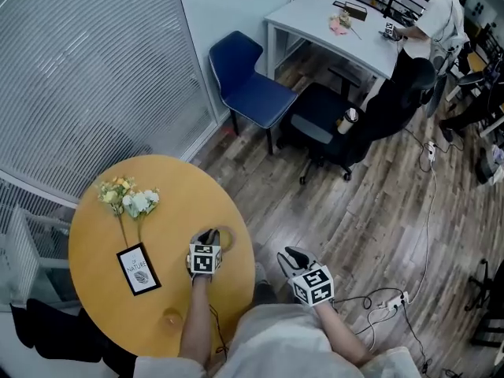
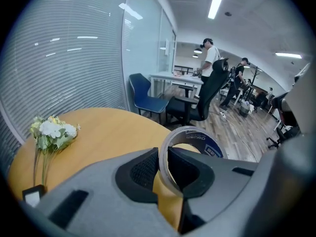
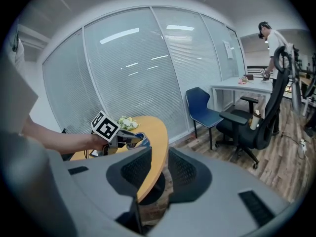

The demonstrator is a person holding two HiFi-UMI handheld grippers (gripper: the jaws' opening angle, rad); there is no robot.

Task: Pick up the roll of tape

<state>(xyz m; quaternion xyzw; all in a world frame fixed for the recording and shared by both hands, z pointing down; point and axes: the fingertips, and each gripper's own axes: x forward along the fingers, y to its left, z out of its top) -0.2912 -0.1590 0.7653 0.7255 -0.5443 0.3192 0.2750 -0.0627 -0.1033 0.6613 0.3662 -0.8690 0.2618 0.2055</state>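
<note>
Clearly the left gripper (image 2: 165, 158) clamped the wall of the tape (image 2: 198, 139), ring upright, reaching to 1 o'clock; the right gripper (image 3: 160, 158) hung empty, jaws apart, at 4 o'clock from it.

Left of your left gripper (image 1: 209, 236), flowers (image 1: 130, 201) and a framed card (image 1: 138, 269) clutter the table (image 1: 185, 187); its upper edge's bare, and the floor (image 1: 354, 211) mid-right is open.
</note>
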